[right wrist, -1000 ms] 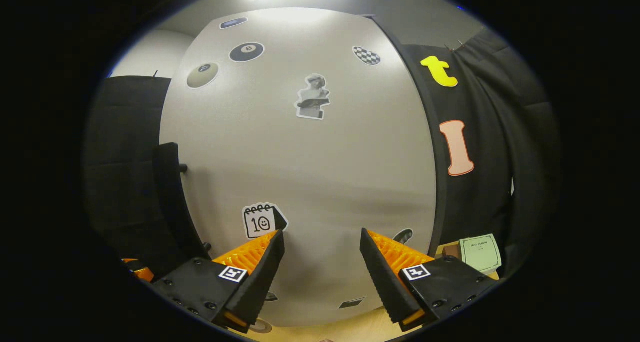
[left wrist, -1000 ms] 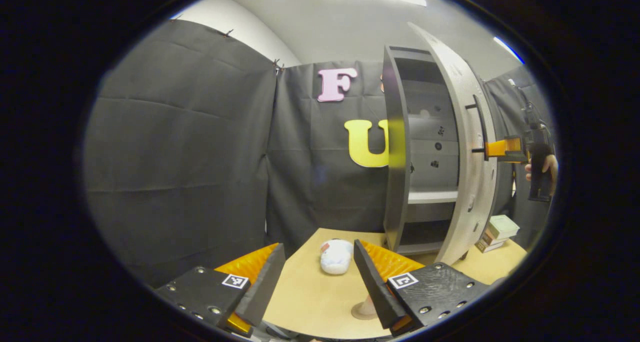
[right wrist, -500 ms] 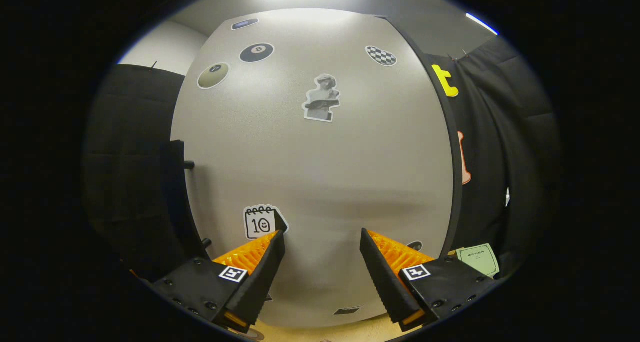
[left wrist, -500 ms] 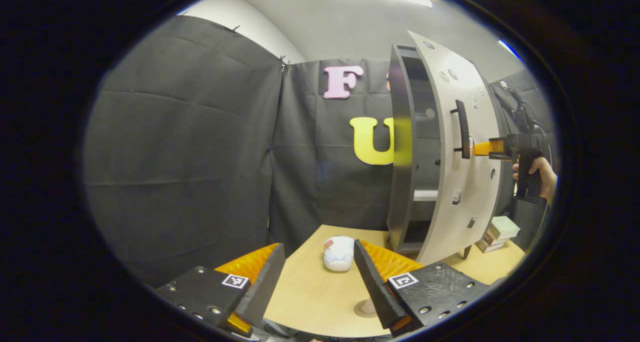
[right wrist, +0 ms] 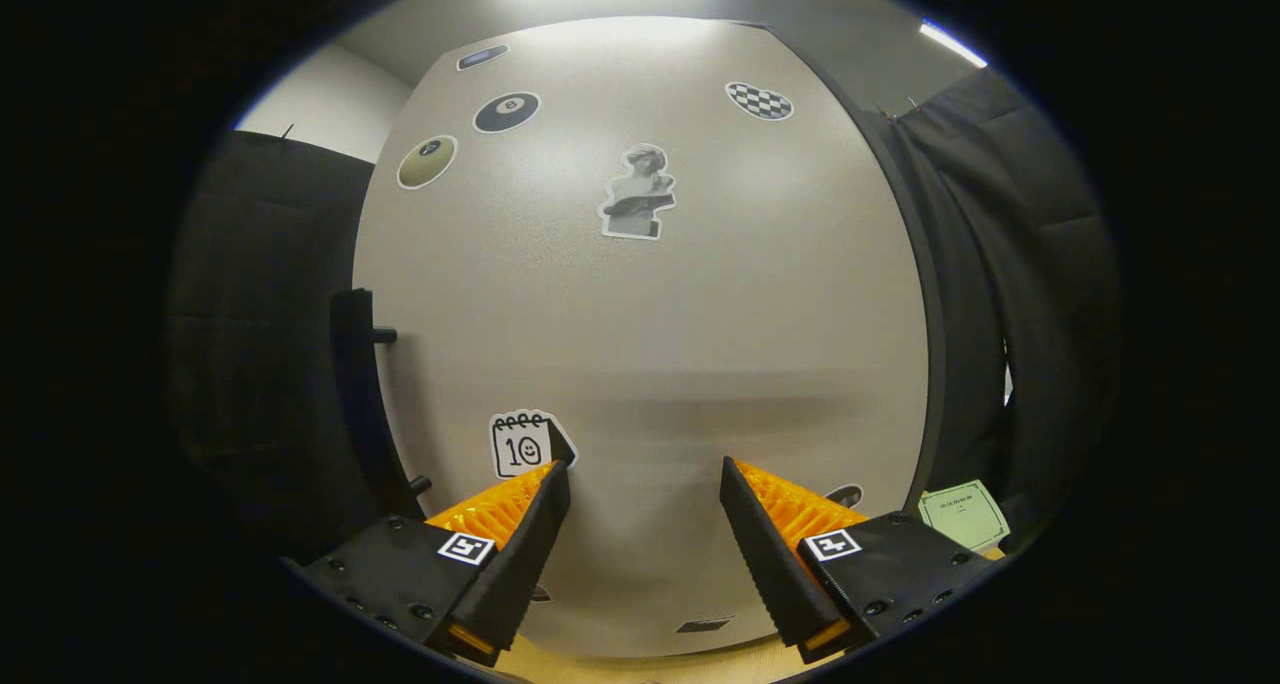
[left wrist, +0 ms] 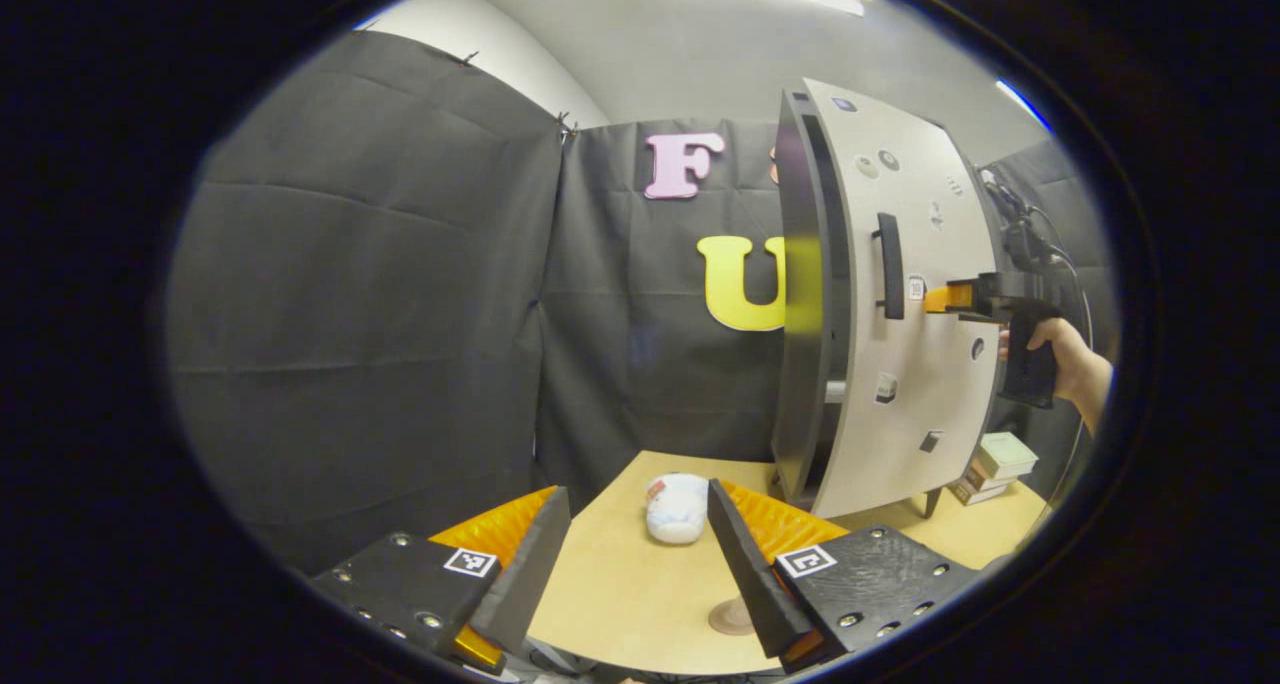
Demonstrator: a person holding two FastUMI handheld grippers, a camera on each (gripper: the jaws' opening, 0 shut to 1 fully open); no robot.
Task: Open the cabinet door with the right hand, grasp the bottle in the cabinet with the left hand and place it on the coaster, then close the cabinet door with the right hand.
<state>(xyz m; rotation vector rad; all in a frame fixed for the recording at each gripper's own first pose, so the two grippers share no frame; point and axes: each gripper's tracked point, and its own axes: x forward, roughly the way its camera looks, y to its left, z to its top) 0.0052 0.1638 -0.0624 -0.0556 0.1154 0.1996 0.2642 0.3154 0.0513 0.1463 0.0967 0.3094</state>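
Left gripper view: the left tool hangs low over the near edge of the bench, its 2 fingers spread wide with nothing between them. Just beyond the tips, near the middle of the bench, lies the bottle, a white one resting on its side. A small round coaster sits nearer, partly hidden behind the right-hand finger, so the bottle is beside the coaster and not on it. To the far right stands the cabinet, and the cabinet door is swung almost shut, with only a narrow dark gap left along its left edge. The door's dark handle is close to that edge. The right tool, held by a hand, presses its tips flat against the door face just right of the handle. A stack of books lies on the bench at the far right.

Right gripper view: the right tool faces the door squarely at close range, fingers held well apart and gripping nothing; the tips appear to touch the panel below a sticker of a bust. The handle stands at the left.

By my reading this is the last step, closing the door. The next move calls for a steady push straight on until the gap at the left edge disappears, with the left tool kept clear.
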